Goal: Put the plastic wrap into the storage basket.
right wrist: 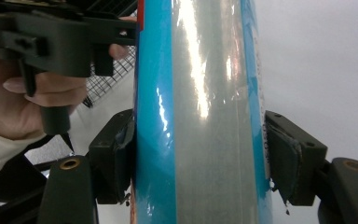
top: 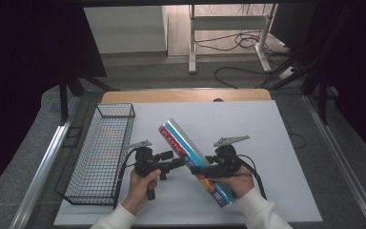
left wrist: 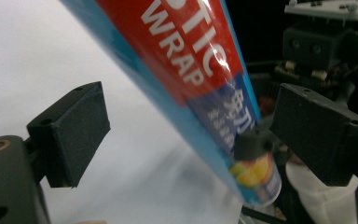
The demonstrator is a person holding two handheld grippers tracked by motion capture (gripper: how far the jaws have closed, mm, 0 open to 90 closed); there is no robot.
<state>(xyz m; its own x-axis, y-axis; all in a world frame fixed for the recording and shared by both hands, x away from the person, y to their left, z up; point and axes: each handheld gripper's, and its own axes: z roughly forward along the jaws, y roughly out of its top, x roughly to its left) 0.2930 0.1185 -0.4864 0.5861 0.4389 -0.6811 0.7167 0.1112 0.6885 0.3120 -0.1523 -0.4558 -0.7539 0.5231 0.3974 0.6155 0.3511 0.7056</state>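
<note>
A long plastic wrap box (top: 183, 145), red, blue and silver, is held slantwise over the white table top, its far end pointing up and left. My right gripper (top: 201, 171) is shut on its lower half; in the right gripper view both pads press the sides of the box (right wrist: 200, 116) at the gripper (right wrist: 200, 149). My left gripper (top: 178, 162) is just left of the box with its jaws wide apart. In the left gripper view the box (left wrist: 191, 60) runs across beyond the open gripper (left wrist: 191, 121), and neither pad touches it. The right gripper (left wrist: 326, 46) shows behind it.
A black wire basket (top: 102, 152) stands along the left edge of the white table top (top: 248, 119). A wooden strip (top: 186, 95) borders the far side. The person's left hand (right wrist: 9, 98) and the left gripper (right wrist: 51, 32) appear in the right gripper view.
</note>
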